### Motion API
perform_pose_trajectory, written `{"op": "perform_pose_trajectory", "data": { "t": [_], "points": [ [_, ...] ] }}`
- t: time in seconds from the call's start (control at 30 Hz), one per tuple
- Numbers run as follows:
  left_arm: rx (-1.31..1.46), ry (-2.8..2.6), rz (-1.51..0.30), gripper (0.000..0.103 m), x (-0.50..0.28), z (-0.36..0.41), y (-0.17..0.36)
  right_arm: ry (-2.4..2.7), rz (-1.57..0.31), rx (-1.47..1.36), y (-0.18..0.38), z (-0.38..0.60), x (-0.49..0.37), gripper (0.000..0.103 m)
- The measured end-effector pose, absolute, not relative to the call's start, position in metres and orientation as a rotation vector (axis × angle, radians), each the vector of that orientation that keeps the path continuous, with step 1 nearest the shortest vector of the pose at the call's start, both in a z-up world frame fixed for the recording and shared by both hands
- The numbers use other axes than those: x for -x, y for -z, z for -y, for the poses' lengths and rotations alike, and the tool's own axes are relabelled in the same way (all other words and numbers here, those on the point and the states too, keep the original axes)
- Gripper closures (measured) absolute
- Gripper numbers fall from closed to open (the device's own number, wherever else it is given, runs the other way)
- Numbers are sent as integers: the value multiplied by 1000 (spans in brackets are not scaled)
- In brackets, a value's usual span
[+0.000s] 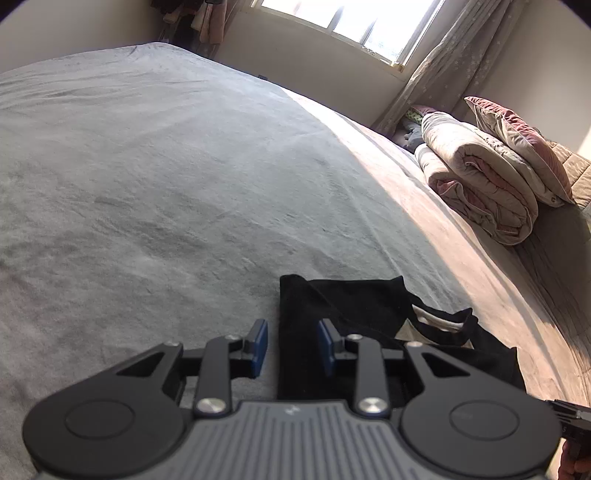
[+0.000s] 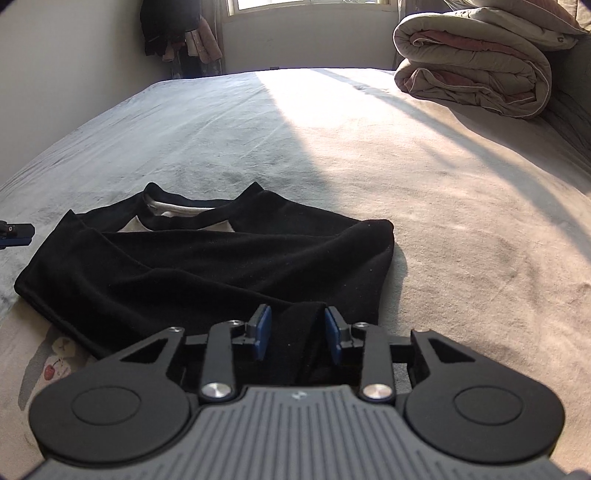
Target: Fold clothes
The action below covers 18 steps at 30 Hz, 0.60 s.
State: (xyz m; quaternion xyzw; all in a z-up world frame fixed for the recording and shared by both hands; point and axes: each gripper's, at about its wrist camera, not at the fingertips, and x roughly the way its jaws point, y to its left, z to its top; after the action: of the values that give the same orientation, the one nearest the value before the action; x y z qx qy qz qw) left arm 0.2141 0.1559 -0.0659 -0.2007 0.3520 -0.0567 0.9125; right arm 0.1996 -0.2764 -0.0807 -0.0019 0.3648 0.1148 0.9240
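Nearest the lens in the left wrist view, the left gripper (image 1: pixel 292 345) has its blue-padded fingers (image 1: pixel 260 345) spread apart, with the near left edge of a black shirt (image 1: pixel 354 314) lying between them; nothing is pinched. That shirt lies on the grey bed (image 1: pixel 166 166), reaching right toward the sunlit part of the cover, its neckline showing a pale inner lining.

From the right wrist view, the right gripper (image 2: pixel 297 338) also sits with its fingers (image 2: pixel 263 334) parted, and a narrow fold of the black shirt (image 2: pixel 207 258) runs up between the pads without being clamped, as far as can be seen. The garment lies roughly folded with creases across it, collar on the far side, its right edge near the band of sunlight. At the far left edge of that view a blue pad of the other gripper shows just beside the shirt's left corner.

A rolled quilt (image 2: pixel 476 70) rests at the far right of the bed, well apart from the shirt, with a pillow (image 1: pixel 517 144) on top. Beyond the bed are a window (image 1: pixel 351 22), a curtain (image 1: pixel 443 62), and hanging clothes (image 2: pixel 177 33) in the far left corner.
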Motion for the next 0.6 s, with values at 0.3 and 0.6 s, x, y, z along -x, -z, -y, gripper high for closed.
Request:
{"op": "perform_pose_trajectory", "data": {
  "t": [0.3,0.6],
  "points": [
    [531,181,-734,94,-239,-154,94,-263,-605,19,71,277,-180,96],
    [653,151,-558,97,-214,-156,92,-205,-471,118,29,270,-173,101]
  ]
}}
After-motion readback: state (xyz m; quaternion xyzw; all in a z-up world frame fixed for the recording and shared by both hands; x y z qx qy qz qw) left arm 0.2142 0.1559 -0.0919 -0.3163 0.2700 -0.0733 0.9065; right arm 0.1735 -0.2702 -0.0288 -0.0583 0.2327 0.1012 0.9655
